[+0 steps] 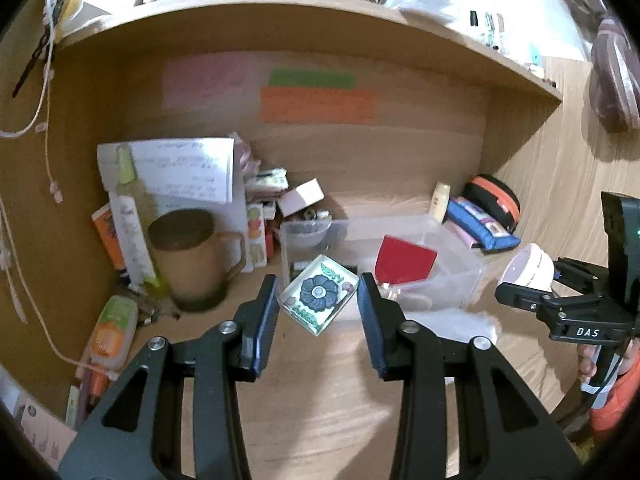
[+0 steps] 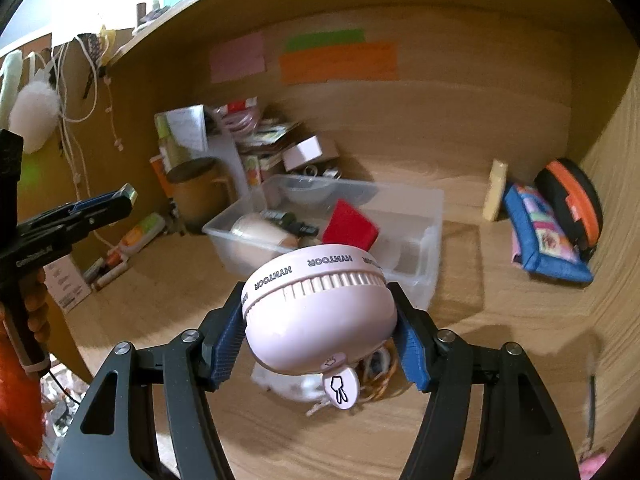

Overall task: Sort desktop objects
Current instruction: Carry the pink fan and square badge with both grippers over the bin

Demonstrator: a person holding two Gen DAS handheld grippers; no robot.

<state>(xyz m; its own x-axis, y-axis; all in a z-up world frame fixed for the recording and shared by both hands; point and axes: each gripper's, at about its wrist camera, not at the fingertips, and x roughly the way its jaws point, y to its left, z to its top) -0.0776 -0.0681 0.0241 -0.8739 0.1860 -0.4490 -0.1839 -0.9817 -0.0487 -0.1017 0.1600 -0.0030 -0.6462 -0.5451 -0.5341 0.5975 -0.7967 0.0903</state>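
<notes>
Left gripper (image 1: pixel 318 304) points straight ahead, its blue-padded fingers (image 1: pixel 266 320) spread with a gap on each side of what sits between them, so it isn't pinching anything that I can see. From its own camera the right gripper (image 1: pixel 528 286) shows out at about 3 o'clock, a bare hand (image 1: pixel 590 364) wrapped around the handle. The right gripper's pads (image 2: pixel 228 344) are pressed against both sides of a round load. In that view the left gripper (image 2: pixel 120 200) sits around 9 o'clock.
</notes>
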